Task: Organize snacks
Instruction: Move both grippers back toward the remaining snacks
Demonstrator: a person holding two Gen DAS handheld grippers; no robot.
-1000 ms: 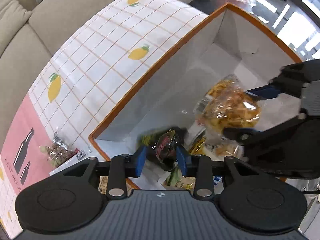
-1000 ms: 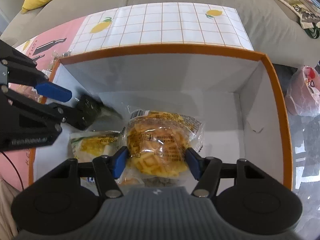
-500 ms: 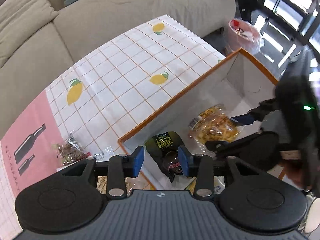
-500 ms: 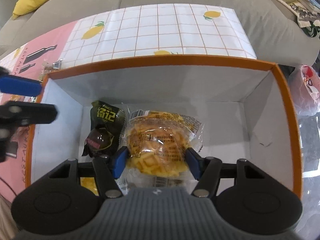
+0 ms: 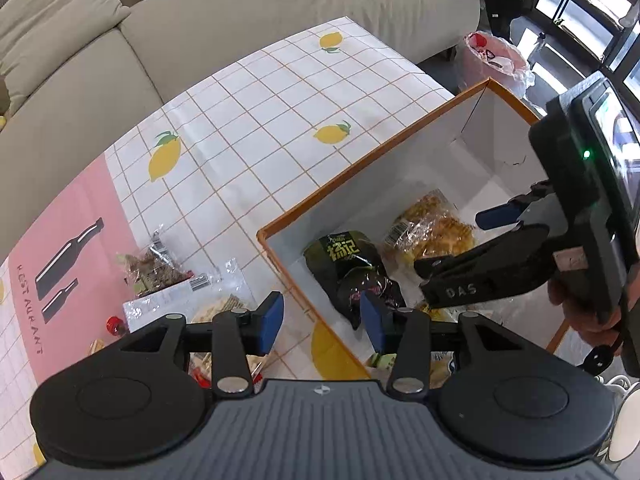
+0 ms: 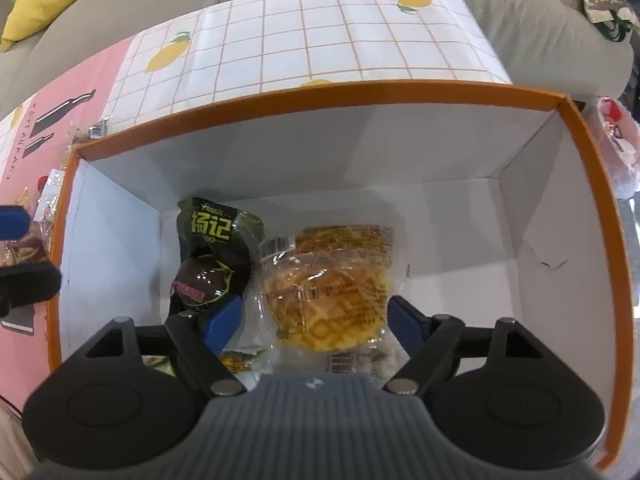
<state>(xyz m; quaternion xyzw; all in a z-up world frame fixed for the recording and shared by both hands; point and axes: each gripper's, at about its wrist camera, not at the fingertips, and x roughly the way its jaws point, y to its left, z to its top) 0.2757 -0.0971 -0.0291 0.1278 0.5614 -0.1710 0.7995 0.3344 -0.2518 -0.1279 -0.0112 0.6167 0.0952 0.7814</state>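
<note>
On my left, loose snacks lie on the tablecloth beside the box. My left gripper hangs above the box's near-left rim, jaws apart, empty. Inside, a dark packet lies just left of the waffle pack. My right gripper has its jaws wide around the waffle pack, not clamping.
</note>
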